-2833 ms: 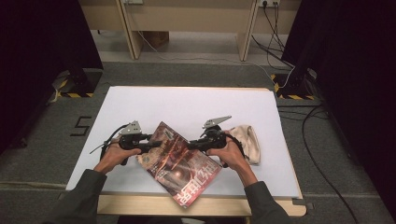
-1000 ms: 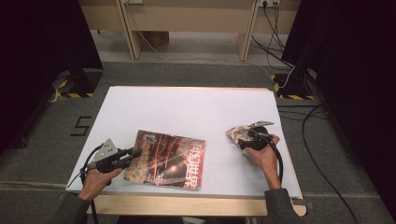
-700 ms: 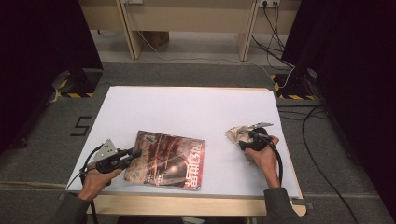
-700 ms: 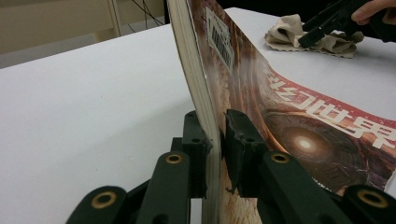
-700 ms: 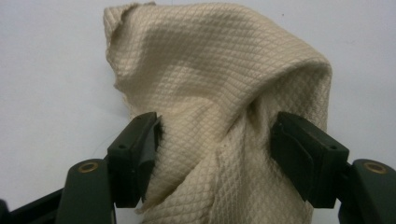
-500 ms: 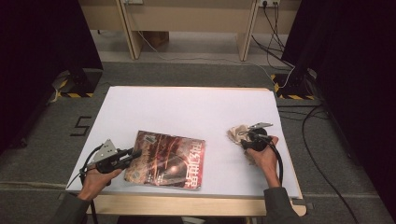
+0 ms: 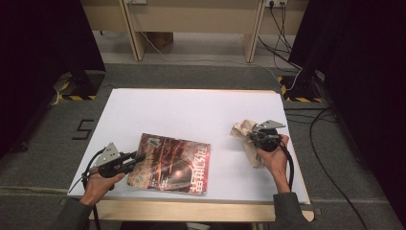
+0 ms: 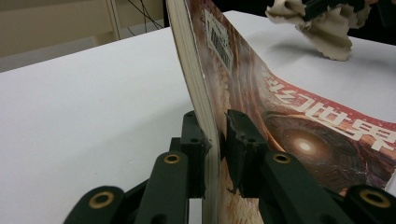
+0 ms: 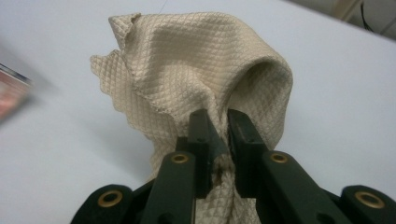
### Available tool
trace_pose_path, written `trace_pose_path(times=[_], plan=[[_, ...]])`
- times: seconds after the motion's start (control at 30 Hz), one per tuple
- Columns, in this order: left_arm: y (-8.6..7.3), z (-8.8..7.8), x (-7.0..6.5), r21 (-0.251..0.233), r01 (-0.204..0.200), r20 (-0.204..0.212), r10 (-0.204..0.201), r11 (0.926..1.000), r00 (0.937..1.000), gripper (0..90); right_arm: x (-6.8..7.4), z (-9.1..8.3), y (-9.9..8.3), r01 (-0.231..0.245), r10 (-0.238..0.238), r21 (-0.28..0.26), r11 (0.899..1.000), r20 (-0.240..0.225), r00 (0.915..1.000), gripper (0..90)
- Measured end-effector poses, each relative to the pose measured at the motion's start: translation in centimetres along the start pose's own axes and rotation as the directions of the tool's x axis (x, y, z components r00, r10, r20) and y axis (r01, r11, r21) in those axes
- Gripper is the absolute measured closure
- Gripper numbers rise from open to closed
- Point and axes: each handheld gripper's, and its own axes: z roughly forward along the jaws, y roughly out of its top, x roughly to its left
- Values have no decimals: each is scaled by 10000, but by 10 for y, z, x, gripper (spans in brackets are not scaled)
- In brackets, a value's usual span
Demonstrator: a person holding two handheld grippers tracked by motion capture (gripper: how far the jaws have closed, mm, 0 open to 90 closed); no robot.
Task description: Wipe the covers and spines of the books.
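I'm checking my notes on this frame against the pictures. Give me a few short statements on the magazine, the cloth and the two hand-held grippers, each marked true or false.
1. The left hand-held gripper is clamped on the magazine. True.
2. The right hand-held gripper stands open above the cloth. False: its jaws have just been closing and pinch a fold of the cloth.
3. The cloth lies on top of the magazine. False: it is apart from it, to the right.
4. The table top is white. True.
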Motion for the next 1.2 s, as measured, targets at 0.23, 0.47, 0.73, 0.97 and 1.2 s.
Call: trace_pose_path(times=[0.23, 0.47, 0.73, 0.97, 1.2], plan=[[1, 3, -6, -19, -161, -75, 161, 9999, 9998, 773, 27, -19, 31, 395, -481, -1120, 9929, -750, 9960, 806], [5, 6, -15, -290, -692, -133, 688, 9972, 9975, 774, 68, -11, 58, 959, -1237, -1498, 9841, -1883, 9743, 805], [6, 7, -19, -369, -855, -118, 851, 9957, 9963, 774, 111, 31, 63, 1339, -1491, -722, 9884, -2848, 9469, 803], [7, 7, -20, -406, -1020, 9, 1021, 9940, 9948, 784, 125, 55, 60, 1509, -1463, -102, 9885, -3166, 9372, 803], [7, 9, -19, -290, -962, -28, 961, 9949, 9954, 786, 141, 50, 68, 1424, -1485, -432, 9889, -3462, 9263, 804]])
